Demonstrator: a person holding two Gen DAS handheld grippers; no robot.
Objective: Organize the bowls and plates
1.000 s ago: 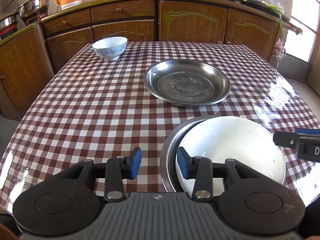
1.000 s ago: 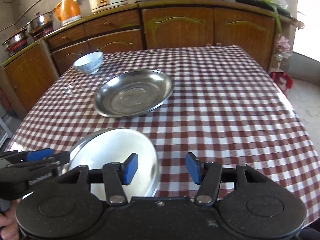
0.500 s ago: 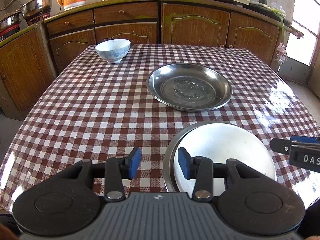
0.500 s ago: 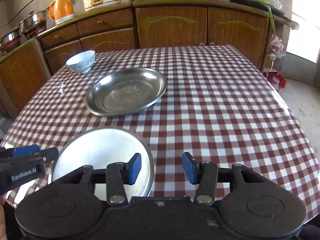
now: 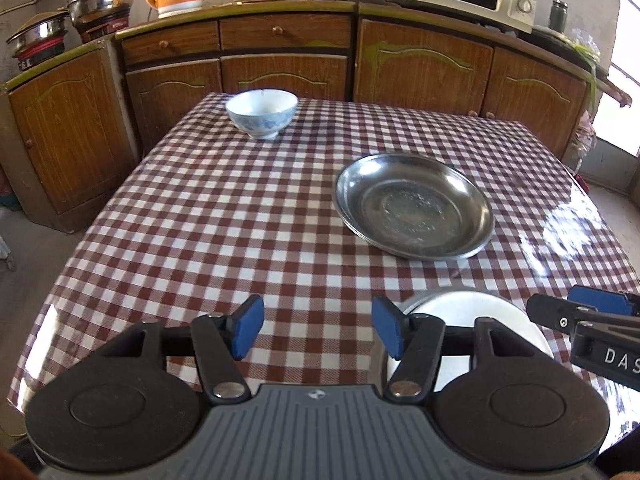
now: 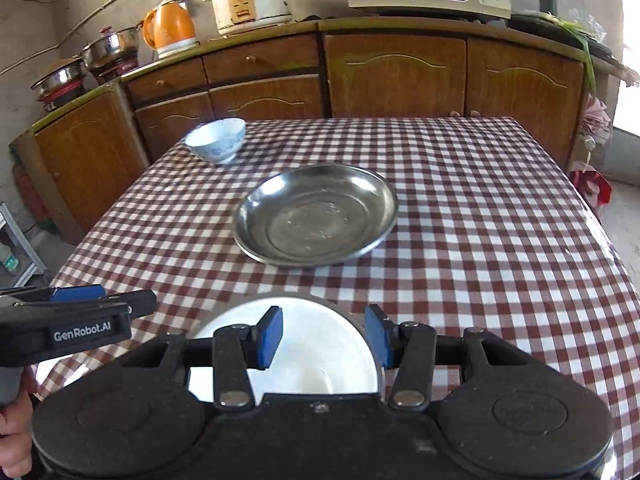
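L gripper (image 5: 318, 330) jaws opening, nothing btwn them, just checked cloth (image 5: 240, 220). White plate (image 5: 472, 320) sits by its right finger, on a metal plate. R gripper (image 6: 324, 338) fingers spread, white plate below, no pinch. Steel dish (image 5: 414, 206) ahead of fingers, bowl (image 5: 262, 114) far beyond, left

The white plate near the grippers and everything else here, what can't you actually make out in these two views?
- White plate: its near half is covered by the right gripper body in the right wrist view.
- Same plate, left wrist view: the left gripper finger and body cover most of it, so how it sits on the metal dish beneath is unclear.
- Blue-patterned bowl: its inside bottom is not visible.
- Steel plates: how many are stacked is unreadable.
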